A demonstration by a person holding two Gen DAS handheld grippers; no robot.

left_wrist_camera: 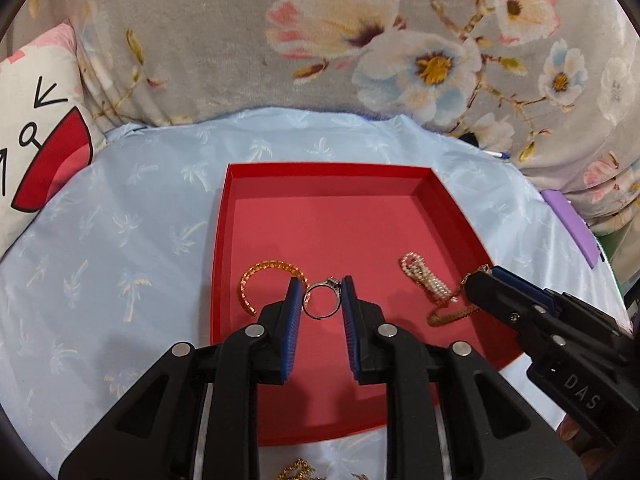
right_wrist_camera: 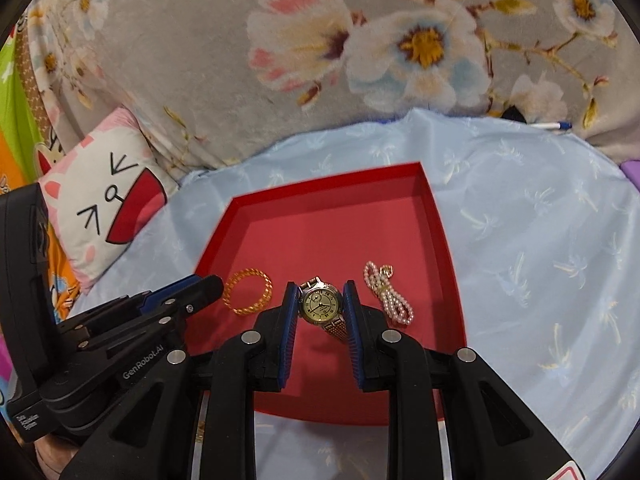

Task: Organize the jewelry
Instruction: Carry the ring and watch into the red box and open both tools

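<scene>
A grey plush blanket (left_wrist_camera: pixel 224 40) printed with large pink, white and blue flowers fills the top of the frame. Below it, pale blue cloth (left_wrist_camera: pixel 120 240) with a faint palm-tree pattern covers the surface. At the left edge leans a white cartoon-face cushion (right_wrist_camera: pixel 104 208) with a red mouth. Lighting is soft and even.
</scene>
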